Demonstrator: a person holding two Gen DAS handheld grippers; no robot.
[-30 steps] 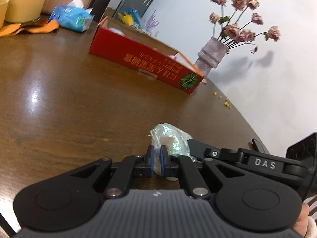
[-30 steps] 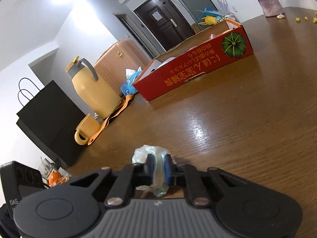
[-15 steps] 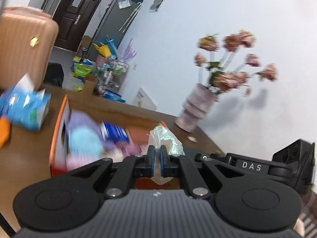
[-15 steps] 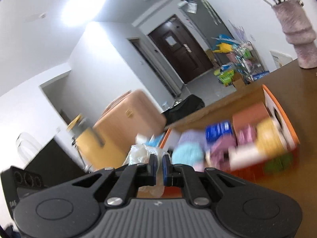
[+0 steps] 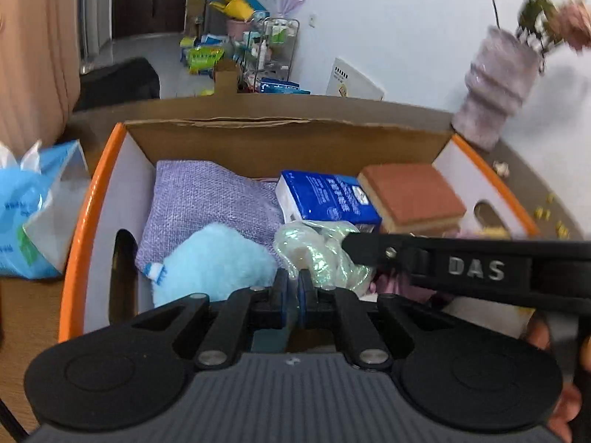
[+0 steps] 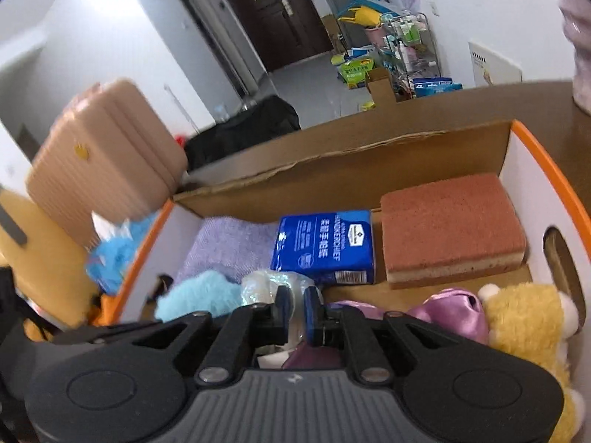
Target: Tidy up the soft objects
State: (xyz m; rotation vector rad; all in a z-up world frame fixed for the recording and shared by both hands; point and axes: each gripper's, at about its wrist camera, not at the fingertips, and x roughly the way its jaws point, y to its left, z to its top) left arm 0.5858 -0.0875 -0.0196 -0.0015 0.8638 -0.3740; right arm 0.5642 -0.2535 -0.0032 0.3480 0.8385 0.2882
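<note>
While both tools hang over the orange-rimmed cardboard box (image 5: 92, 199), the left gripper (image 5: 292, 288) and the right gripper (image 6: 295, 308) each clamp the same crumpled iridescent plastic bag (image 5: 317, 254), held above the box contents. Below it lie a lilac woven cushion (image 5: 207, 199), a fluffy light-blue plush (image 5: 214, 262), a blue tissue packet (image 6: 325, 247), a brick-red sponge block (image 6: 450, 221), a purple satin pouch (image 6: 450, 312) and a yellow plush toy (image 6: 524, 317).

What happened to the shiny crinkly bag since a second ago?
Both tongs, left and right, carried the shiny bag up off the table and over the open box, above the toys inside. Both stayed shut on the bag throughout.
</note>
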